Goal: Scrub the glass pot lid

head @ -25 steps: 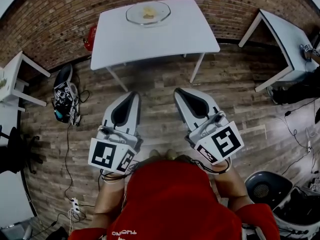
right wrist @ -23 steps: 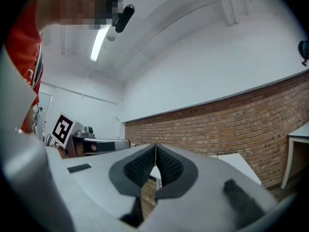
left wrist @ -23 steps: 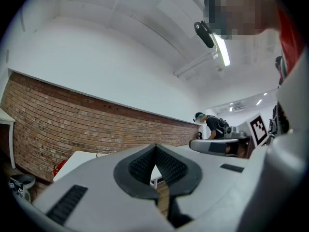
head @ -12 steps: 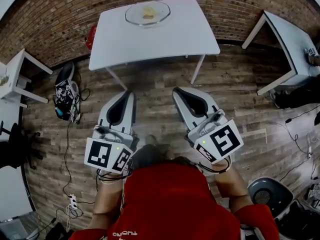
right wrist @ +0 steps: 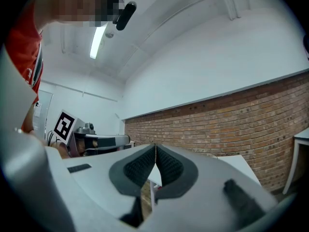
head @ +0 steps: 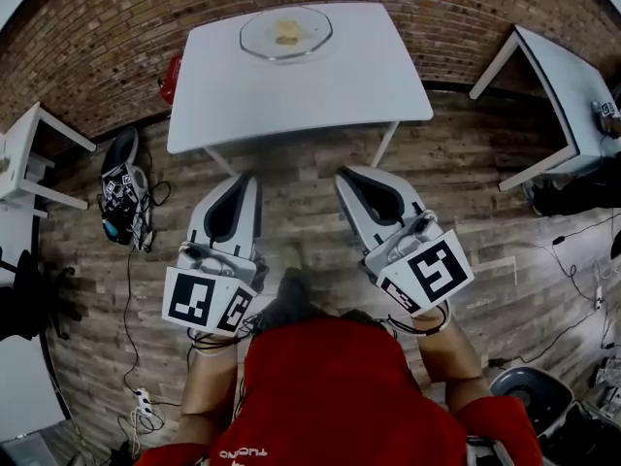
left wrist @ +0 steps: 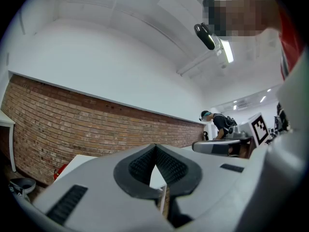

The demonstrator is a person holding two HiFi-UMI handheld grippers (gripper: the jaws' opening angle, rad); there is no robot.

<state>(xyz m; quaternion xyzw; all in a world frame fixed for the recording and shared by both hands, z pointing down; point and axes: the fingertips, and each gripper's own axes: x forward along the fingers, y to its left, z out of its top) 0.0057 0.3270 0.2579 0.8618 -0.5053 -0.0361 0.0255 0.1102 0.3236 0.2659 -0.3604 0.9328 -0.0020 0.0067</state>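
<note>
The glass pot lid (head: 286, 32) lies flat at the far side of a white table (head: 330, 85), with a small yellow thing resting on it. Both grippers hang over the wooden floor well short of the table. My left gripper (head: 242, 179) is shut and holds nothing. My right gripper (head: 349, 176) is shut and empty too. In the left gripper view the dark pads (left wrist: 166, 166) meet at the tip, with the brick wall behind. The right gripper view shows its pads (right wrist: 166, 166) pressed together the same way, and the left gripper (right wrist: 94, 141) off to one side.
A second white table (head: 572, 85) stands at the right, a small white one (head: 24, 153) at the left. Cables and a marked device (head: 121, 187) lie on the floor at left. A dark bin (head: 529, 386) sits at lower right. A person (left wrist: 222, 122) stands far off.
The view has shifted a little toward the table, which now looks slightly nearer. Both grippers stay shut and keep their places in front of the body.
</note>
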